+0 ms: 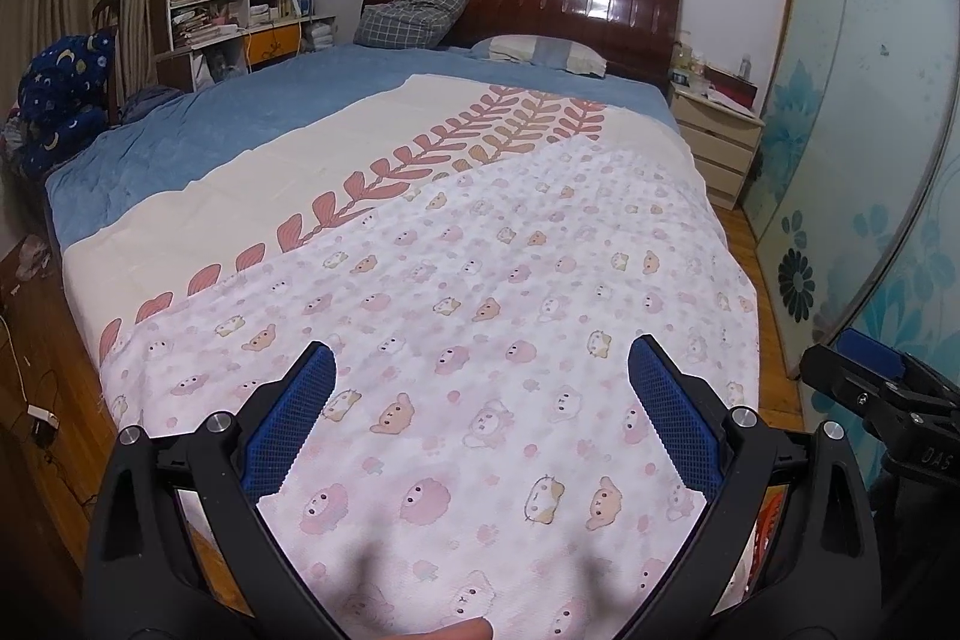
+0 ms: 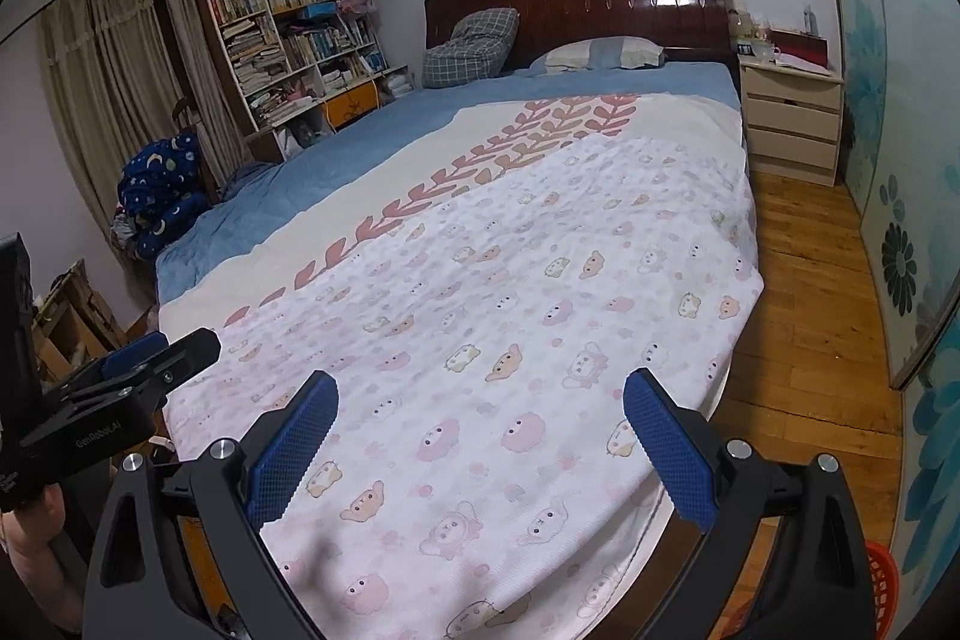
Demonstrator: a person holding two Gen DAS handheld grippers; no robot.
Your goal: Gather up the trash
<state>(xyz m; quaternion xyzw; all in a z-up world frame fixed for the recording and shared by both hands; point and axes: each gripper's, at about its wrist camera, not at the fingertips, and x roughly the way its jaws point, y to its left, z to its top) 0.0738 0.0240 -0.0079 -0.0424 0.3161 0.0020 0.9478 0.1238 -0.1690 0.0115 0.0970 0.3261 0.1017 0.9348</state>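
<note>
Blue-padded left tool [image 1: 480, 382] hovers over foot of bed [image 1: 336, 148], jaws spread wide, nothing gripped. Right tool [image 2: 474, 415] same story: fingers apart, empty, above pink animal-print blanket [image 2: 510, 292]. Trash: none made out on bed. Red basket [image 2: 882, 586] at bottom right edge, right of right tool, cut off by frame, contents hidden. Nightstand [image 2: 789, 118] clutter too small to read.
</note>
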